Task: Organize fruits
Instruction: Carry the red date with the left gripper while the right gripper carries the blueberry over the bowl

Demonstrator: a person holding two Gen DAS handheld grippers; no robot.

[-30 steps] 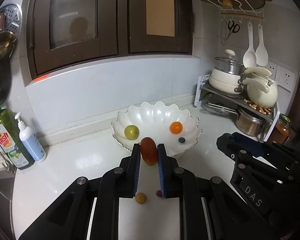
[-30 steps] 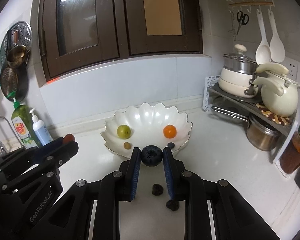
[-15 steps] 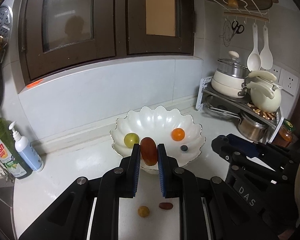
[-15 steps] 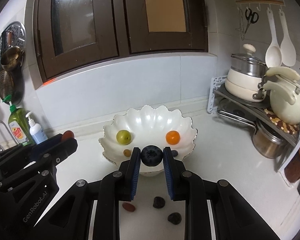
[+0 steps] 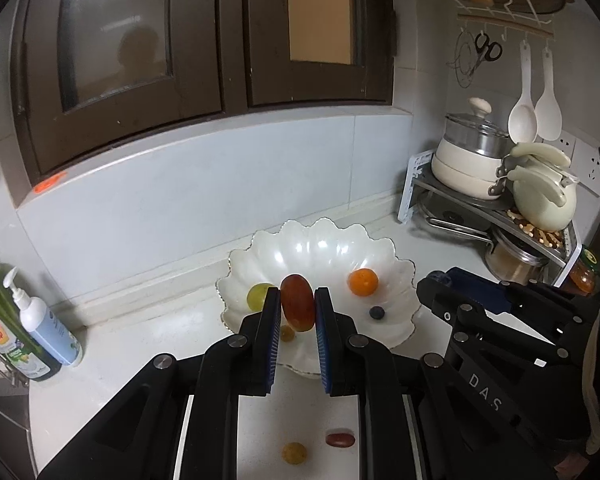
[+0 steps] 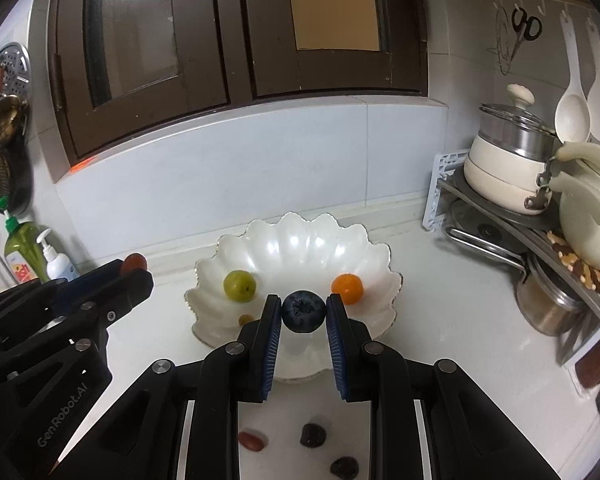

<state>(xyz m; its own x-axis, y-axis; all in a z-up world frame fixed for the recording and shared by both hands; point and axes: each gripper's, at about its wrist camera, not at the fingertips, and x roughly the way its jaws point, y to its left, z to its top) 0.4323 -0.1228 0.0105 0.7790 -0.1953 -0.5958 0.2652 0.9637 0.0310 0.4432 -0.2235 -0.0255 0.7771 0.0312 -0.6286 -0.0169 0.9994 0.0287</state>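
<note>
Left gripper (image 5: 297, 308): jaws clamped, pointing forward and downward. Right gripper (image 6: 304, 312): jaws clamped likewise (same downward pitch). The two units sit side by side, apart.

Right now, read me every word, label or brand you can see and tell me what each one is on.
"D.A.S": right gripper, on its body.
"GenRobot.AI": left gripper, on its body.
Green dish soap bottle: label too blurred to read.
White pump bottle: label too small to read.
</note>
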